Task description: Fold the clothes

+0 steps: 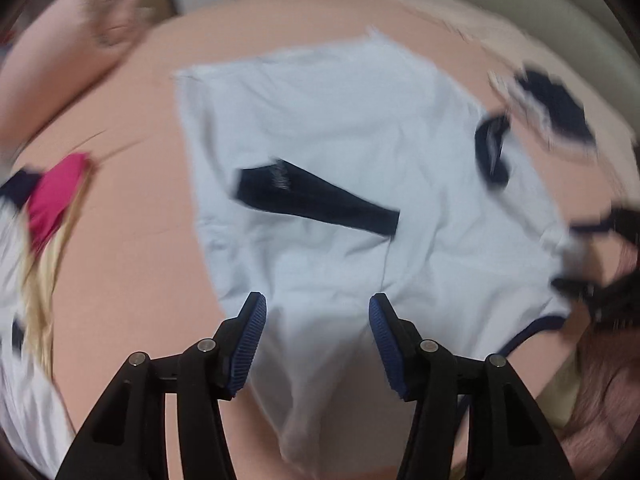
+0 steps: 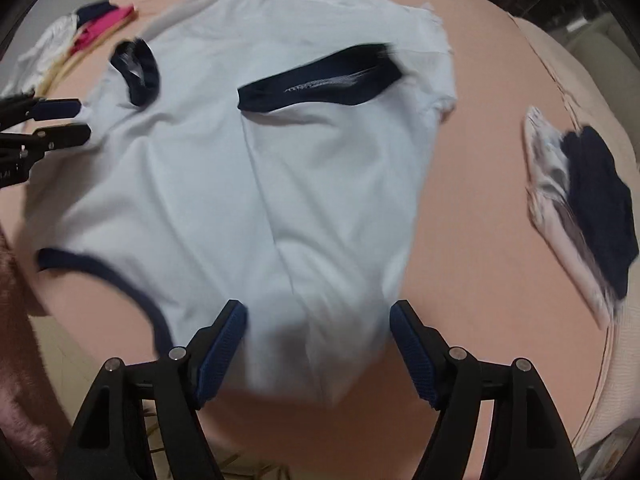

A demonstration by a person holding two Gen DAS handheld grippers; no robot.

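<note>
Your left tongs [image 1: 317, 312]: apart, clamping nothing | your right tongs [image 2: 318, 320]: apart, clamping nothing | white shirt [image 2: 256, 168]: spread on peach bed [image 2: 480, 240], hem between pads, dark sleeve at 12 o'clock.

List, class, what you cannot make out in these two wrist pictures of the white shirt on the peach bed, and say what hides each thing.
- Lettering on the navy sleeve: left wrist view, smeared by motion blur.
- White shirt near edge: both views, covered by the tongs' frames.
- Right tongs in the left wrist view: blurred, cut by the frame edge.
- Folded navy and white pile: right wrist view, blurred, garment types unclear.
- Pink and white clothes: left wrist view, blurred, cut off.
</note>
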